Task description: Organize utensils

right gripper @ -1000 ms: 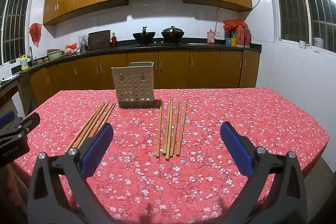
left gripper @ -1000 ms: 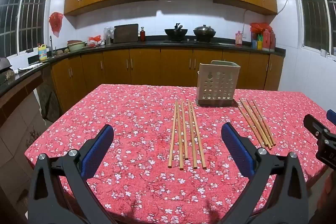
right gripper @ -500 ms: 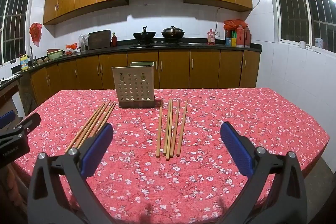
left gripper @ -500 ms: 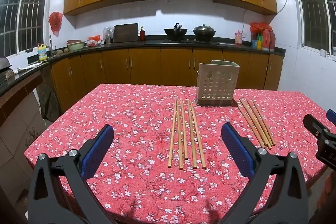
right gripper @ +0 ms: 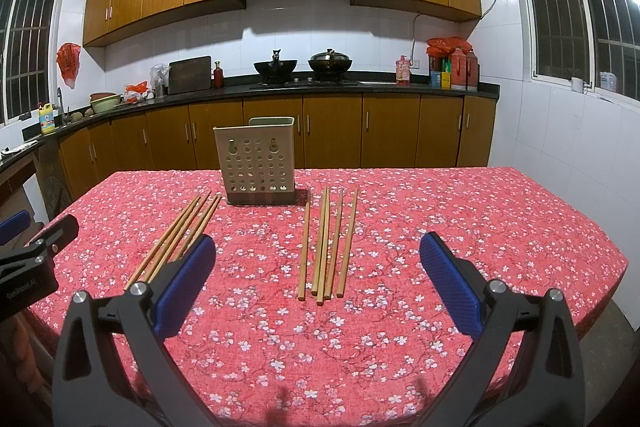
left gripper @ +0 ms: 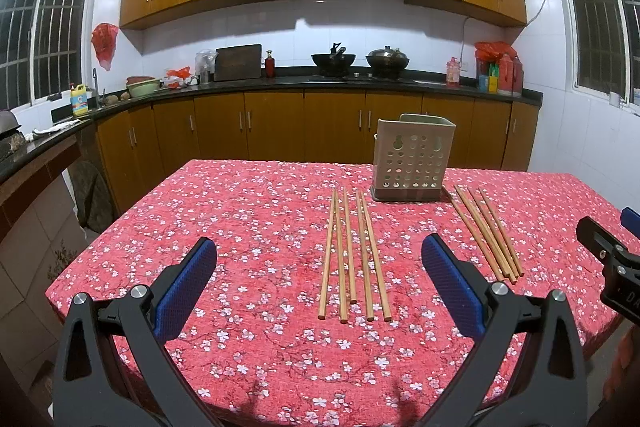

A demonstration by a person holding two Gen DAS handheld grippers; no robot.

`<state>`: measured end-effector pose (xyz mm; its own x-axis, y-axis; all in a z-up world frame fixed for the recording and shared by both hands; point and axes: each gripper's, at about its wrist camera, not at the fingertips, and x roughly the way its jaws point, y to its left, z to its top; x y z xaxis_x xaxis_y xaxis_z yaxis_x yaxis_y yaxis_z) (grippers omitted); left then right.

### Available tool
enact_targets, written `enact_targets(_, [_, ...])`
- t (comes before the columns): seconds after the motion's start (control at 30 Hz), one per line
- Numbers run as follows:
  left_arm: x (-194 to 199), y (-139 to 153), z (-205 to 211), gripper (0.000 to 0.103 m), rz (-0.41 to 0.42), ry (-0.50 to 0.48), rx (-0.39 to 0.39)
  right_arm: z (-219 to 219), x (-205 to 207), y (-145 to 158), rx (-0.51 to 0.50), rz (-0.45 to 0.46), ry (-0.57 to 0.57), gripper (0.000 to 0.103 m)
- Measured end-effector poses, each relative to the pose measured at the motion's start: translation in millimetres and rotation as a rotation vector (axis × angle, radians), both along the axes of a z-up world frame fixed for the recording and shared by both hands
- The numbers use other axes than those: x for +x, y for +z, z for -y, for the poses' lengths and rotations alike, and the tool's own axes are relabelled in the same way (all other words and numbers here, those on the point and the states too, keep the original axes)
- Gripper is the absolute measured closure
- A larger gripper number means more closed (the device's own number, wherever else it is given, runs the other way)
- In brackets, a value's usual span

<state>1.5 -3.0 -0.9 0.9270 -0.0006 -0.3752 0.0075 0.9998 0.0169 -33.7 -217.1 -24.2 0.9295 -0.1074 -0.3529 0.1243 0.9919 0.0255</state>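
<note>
My left gripper (left gripper: 318, 277) has its jaws spread wide, holding and touching nothing, and my right gripper (right gripper: 316, 277) is the same: jaws far apart, empty, hanging above the near edge of the table (right gripper: 520, 227). I judge nothing is sorted yet, so I am at the very first step, choosing what to pick. One bundle of chopsticks (left gripper: 354, 255) lies flat just beyond my left jaws, and the other bundle of chopsticks (right gripper: 326, 247) lies ahead of my right jaws. The perforated holder (right gripper: 258, 163) stands upright at the far middle of the table, between the two bundles and close to their far tips. Next I need to drop one gripper low over a single stick, close on it near its middle, and carry it to the holder.
</note>
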Motion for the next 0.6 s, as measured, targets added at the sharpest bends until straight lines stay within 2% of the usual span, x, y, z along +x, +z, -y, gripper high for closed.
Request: enact_targets(0.6, [0.3,0.1,-0.1,0.002,-0.002,0.0,0.0,1.4,-1.0,1.4,0.0,-0.001,0.0,0.004])
